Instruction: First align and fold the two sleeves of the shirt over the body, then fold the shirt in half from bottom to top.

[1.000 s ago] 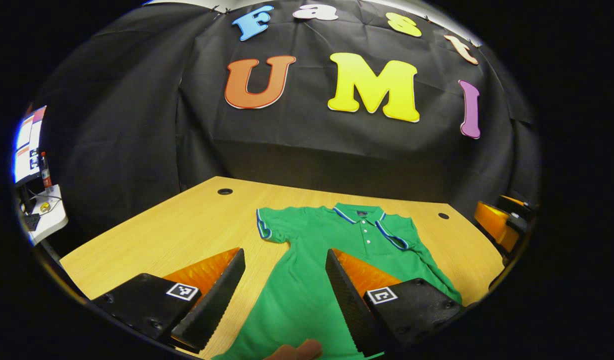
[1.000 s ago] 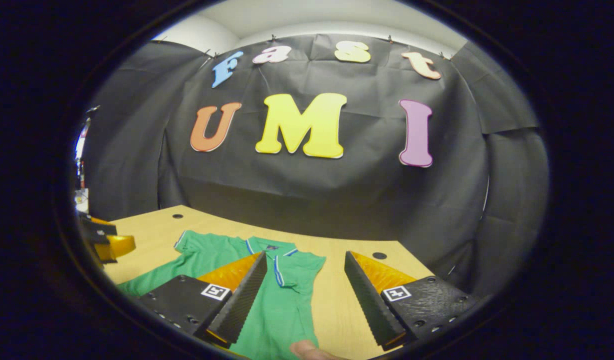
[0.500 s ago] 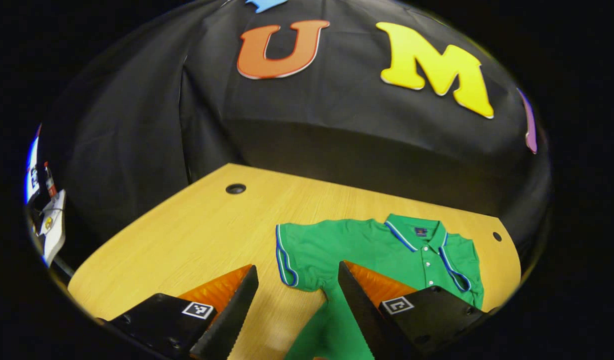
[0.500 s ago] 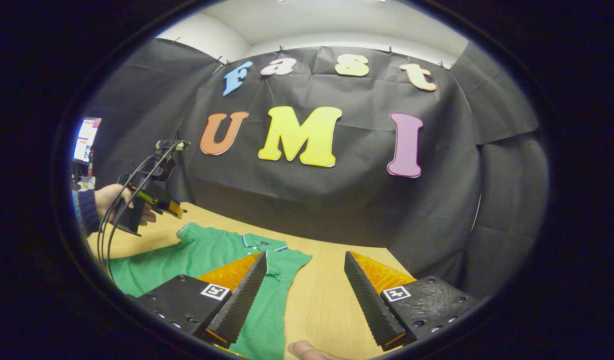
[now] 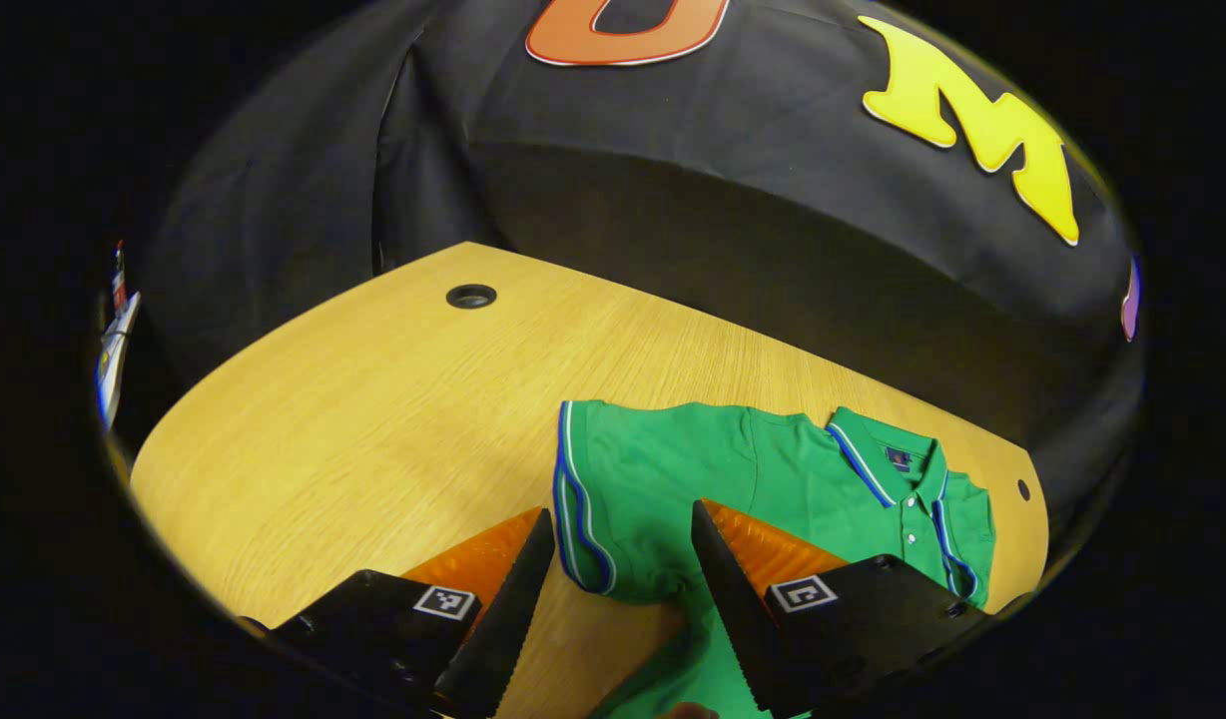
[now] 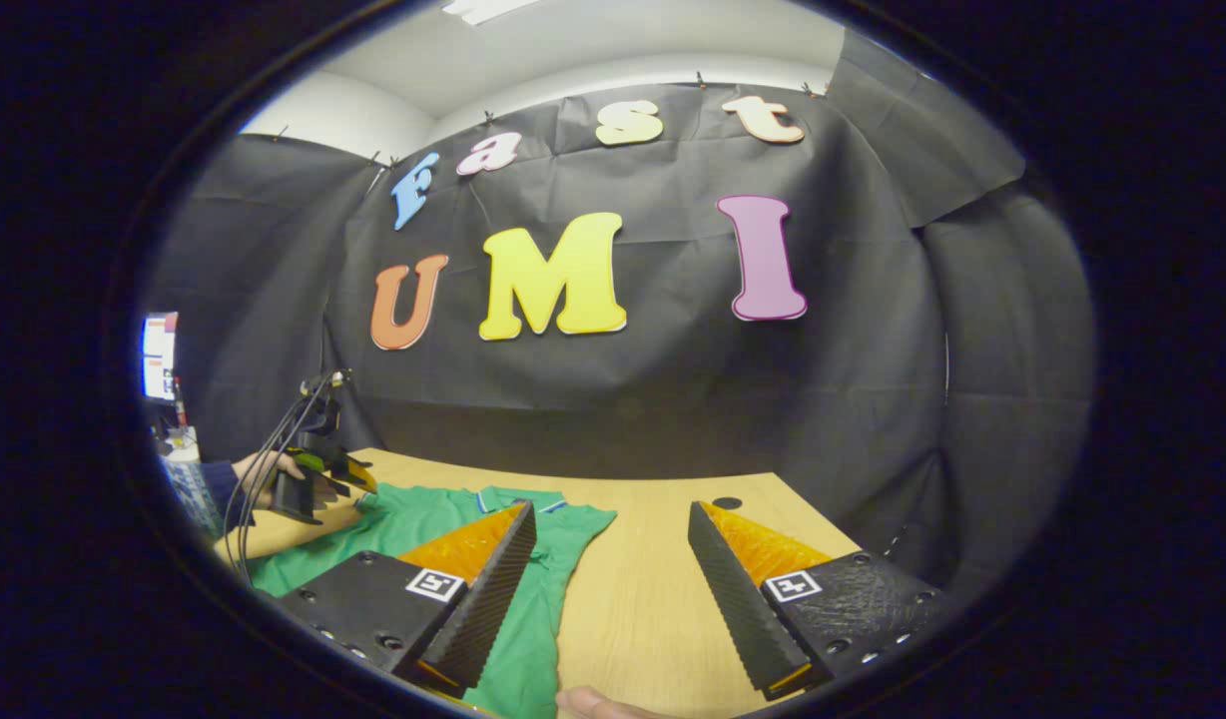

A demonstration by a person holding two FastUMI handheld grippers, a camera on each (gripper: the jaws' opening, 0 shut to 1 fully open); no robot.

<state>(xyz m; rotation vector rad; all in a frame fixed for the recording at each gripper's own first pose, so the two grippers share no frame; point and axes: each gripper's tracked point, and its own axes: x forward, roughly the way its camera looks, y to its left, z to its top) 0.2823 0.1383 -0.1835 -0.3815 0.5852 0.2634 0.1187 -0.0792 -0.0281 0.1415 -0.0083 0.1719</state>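
Fingers of the left gripper (image 5: pixel 618 589) stand wide apart above one sleeve (image 5: pixel 613 509) of the green shirt (image 5: pixel 773 479), which lies flat on the wooden table (image 5: pixel 353 399). Right gripper (image 6: pixel 613 589) is also wide, holding nothing, over the shirt's other edge.

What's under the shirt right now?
The shirt lies flat on the wooden table, with bare wood showing all around it. Nothing bulges through the cloth, but whatever is beneath is covered. The left gripper, jaws open, frames the near sleeve.
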